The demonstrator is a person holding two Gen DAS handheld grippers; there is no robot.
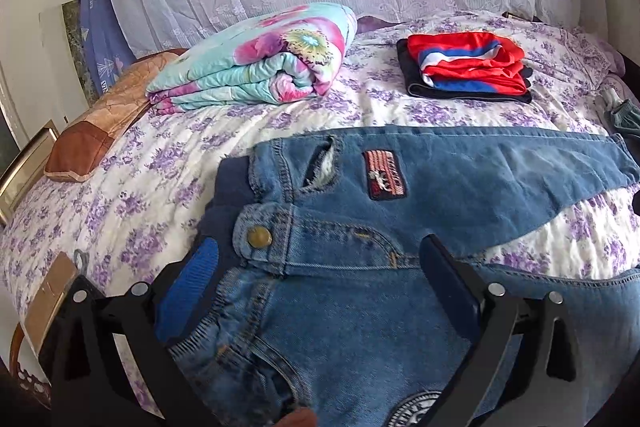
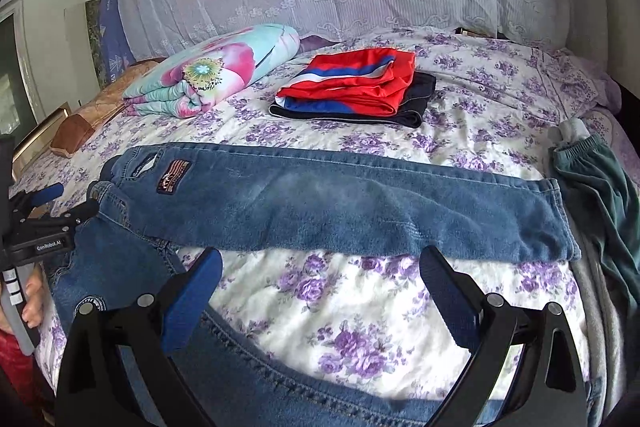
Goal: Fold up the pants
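The jeans (image 2: 340, 203) lie on the bed (image 2: 360, 311), with the waist on the left side and the two legs spread apart towards the right, so the fold is not yet made; I judge this is the very start, where one leg has to be laid over the other. The left gripper (image 1: 320, 267) is low over the waistband, near the metal button (image 1: 259, 236). Its jaws are wide open, with denim between and under them, but they do not pinch anything. The right gripper (image 2: 320, 287) is above the bare sheet between the two legs, also with its jaws wide open and holding nothing; the near leg passes just below it. The next move, I think, calls for each gripper to close on the near edge of the jeans, one at the waist and one further along the near leg, and to carry that half over the far leg so that the seams meet. I count one pair of jeans, two grippers, one rolled floral quilt (image 1: 260, 59), one small pile of two folded garments (image 2: 356, 87), red on top of dark, and one green garment (image 2: 596, 187) at the right edge of the bed.
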